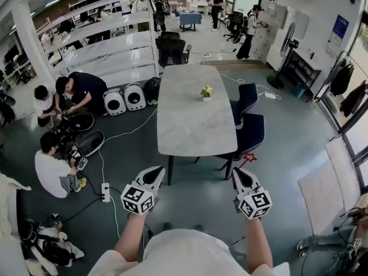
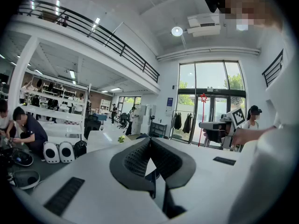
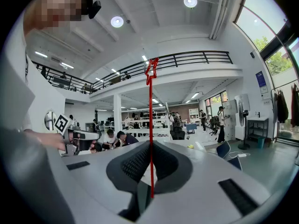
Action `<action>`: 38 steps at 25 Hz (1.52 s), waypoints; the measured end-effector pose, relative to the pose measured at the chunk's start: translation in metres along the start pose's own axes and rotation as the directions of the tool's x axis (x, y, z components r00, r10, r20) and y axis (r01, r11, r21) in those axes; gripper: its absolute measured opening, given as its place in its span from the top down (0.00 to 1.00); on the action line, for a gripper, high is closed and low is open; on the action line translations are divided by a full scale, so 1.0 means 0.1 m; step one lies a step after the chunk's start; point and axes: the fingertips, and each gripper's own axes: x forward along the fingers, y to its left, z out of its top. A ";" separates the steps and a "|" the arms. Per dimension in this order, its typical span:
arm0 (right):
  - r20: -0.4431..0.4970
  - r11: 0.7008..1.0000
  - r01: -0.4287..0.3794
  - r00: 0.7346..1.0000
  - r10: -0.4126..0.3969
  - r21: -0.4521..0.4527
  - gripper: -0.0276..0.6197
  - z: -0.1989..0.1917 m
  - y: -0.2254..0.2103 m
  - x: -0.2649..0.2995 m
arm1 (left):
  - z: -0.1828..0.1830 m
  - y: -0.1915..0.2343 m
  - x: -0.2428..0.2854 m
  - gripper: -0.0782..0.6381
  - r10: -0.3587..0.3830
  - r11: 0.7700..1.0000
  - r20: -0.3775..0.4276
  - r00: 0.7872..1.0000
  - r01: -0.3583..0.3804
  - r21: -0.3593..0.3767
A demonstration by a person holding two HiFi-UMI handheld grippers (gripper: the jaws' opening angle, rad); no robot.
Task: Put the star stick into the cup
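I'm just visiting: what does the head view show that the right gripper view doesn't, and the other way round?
Only the head view: the whole grey table seen from above, and the power strip on the floor.
Only the right gripper view: the ceiling lamps, the balcony railing, and a close look at the right tongs closed on the stick's thin shaft.
Both: the red star stick, the left tongs, and the people crouching by the shelves.

Left hand-held gripper (image 2: pixel 149 143) closed; right hand-held gripper (image 3: pixel 151 146) clamps star stick (image 3: pixel 151 106).
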 end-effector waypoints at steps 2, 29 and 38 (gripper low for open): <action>-0.002 1.000 0.000 1.000 0.000 -0.001 0.94 0.06 0.02 0.02 | 0.07 0.02 -0.01 0.86 -0.001 1.000 -0.001 1.000 0.001 0.000; -0.011 0.999 0.010 1.000 -0.010 0.044 0.94 -0.02 0.11 0.57 | -0.01 0.55 0.14 0.86 -0.033 0.999 -0.033 0.999 0.033 -0.015; -0.009 0.997 0.061 0.998 -0.061 0.055 0.94 -0.06 0.44 0.86 | -0.05 1.04 0.00 0.86 -0.082 0.997 -0.054 0.995 0.082 -0.002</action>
